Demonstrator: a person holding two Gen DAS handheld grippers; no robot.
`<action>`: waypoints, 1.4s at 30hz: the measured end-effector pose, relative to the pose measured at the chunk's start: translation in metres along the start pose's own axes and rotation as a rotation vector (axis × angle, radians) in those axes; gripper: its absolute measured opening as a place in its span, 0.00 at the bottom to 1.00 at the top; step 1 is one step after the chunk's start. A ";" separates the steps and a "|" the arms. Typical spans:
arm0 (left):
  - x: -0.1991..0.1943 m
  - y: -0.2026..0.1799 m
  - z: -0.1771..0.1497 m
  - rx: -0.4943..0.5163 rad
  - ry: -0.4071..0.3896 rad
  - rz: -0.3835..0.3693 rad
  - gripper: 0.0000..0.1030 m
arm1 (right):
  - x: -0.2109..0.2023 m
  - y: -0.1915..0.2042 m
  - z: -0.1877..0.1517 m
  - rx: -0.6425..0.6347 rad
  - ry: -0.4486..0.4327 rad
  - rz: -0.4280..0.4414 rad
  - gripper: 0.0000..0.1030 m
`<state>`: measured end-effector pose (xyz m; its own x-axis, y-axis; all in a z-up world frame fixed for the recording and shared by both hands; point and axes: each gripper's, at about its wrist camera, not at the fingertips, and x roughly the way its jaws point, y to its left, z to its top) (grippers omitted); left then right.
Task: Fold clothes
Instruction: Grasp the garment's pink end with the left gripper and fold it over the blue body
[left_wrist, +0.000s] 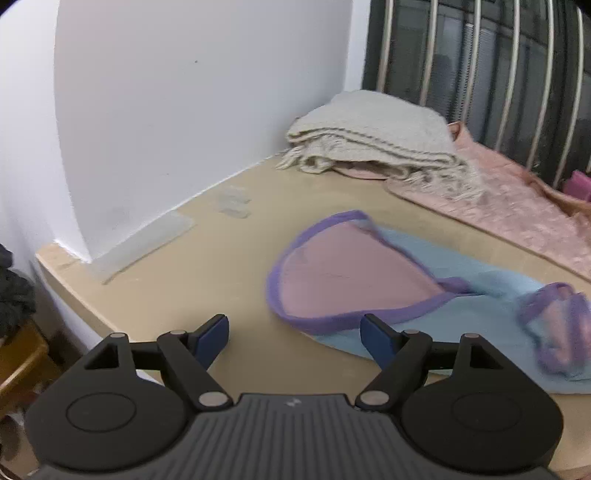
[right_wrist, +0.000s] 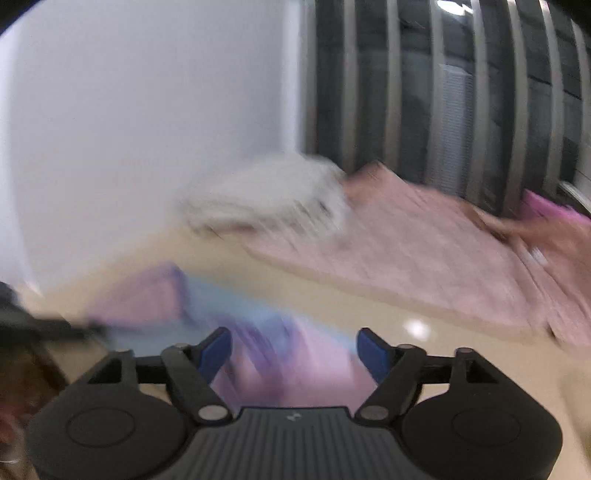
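A small garment (left_wrist: 354, 280) in pink and light blue with purple trim lies flat on the beige tabletop (left_wrist: 207, 258), a bunched purple strap at its right end. My left gripper (left_wrist: 294, 338) stands open at the garment's near edge, its blue pads wide apart with nothing between them. The right wrist view is blurred; the same garment (right_wrist: 291, 354) shows as pink, blue and purple below my right gripper (right_wrist: 293, 352), whose blue pads are spread wide and do not press on the cloth.
A folded cream knitted blanket (left_wrist: 373, 140) lies at the back by the white wall (left_wrist: 184, 110). A pink quilted cloth (left_wrist: 517, 210) stretches along the right before a barred dark window (left_wrist: 480, 66). The table's left edge drops to dark clutter (left_wrist: 14, 295).
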<state>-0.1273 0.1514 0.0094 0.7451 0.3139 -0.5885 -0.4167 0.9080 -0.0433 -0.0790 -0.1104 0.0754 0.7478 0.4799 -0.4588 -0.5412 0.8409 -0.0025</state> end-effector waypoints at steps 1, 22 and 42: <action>0.001 -0.001 0.000 0.005 -0.004 0.007 0.77 | 0.014 0.005 0.015 -0.061 -0.002 0.056 0.80; 0.035 -0.009 0.025 -0.071 -0.059 -0.123 0.03 | 0.266 0.067 0.098 -0.170 0.418 0.326 0.02; 0.110 -0.176 0.169 0.133 -0.121 -0.450 0.57 | 0.176 -0.171 0.141 0.234 0.193 -0.336 0.33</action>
<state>0.1163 0.0726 0.0883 0.8947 -0.0954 -0.4363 0.0251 0.9861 -0.1642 0.1995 -0.1346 0.1202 0.7694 0.1341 -0.6245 -0.1625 0.9866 0.0116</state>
